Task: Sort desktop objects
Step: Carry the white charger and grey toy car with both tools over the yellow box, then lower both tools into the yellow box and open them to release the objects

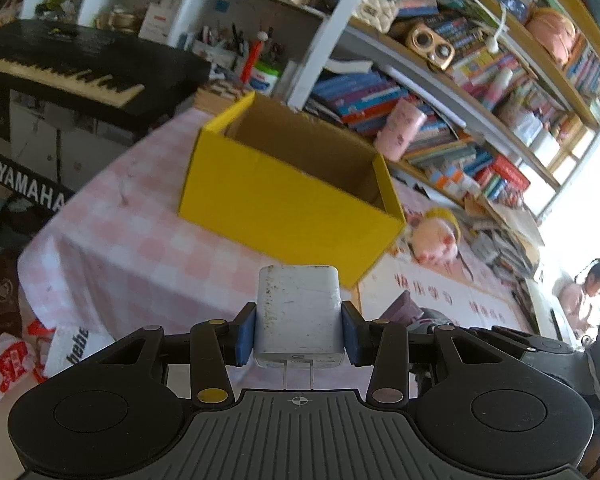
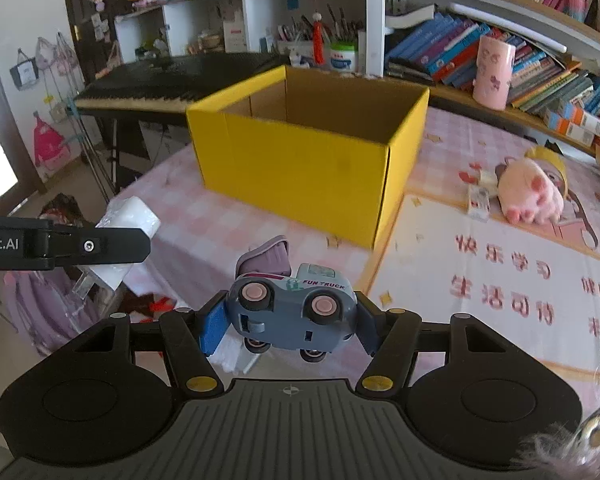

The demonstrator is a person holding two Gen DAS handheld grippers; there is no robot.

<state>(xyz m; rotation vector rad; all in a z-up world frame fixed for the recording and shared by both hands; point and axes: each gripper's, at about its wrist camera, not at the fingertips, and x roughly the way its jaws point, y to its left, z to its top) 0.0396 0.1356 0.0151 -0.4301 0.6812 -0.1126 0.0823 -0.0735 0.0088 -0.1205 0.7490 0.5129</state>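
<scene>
L gripper (image 1: 299, 322): clamped on white charger (image 1: 298, 308), prongs pointing back twd camera.
R gripper (image 2: 288, 320): clamped on toy truck (image 2: 292, 308), lying on its side.
Yellow box (image 2: 308, 168): open top, straight ahead of both, on counter (image 2: 204, 224).
Nearer: can't tell; L gripper sits left of box's near-left corner.
Next, prob: carry both over rim.

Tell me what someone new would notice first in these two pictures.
A big open yellow box stands on the pink checked tablecloth, straight ahead in both views. The left gripper holds a white charger, and the right gripper holds a grey toy truck. A pink plush toy lies right of the box.
</scene>
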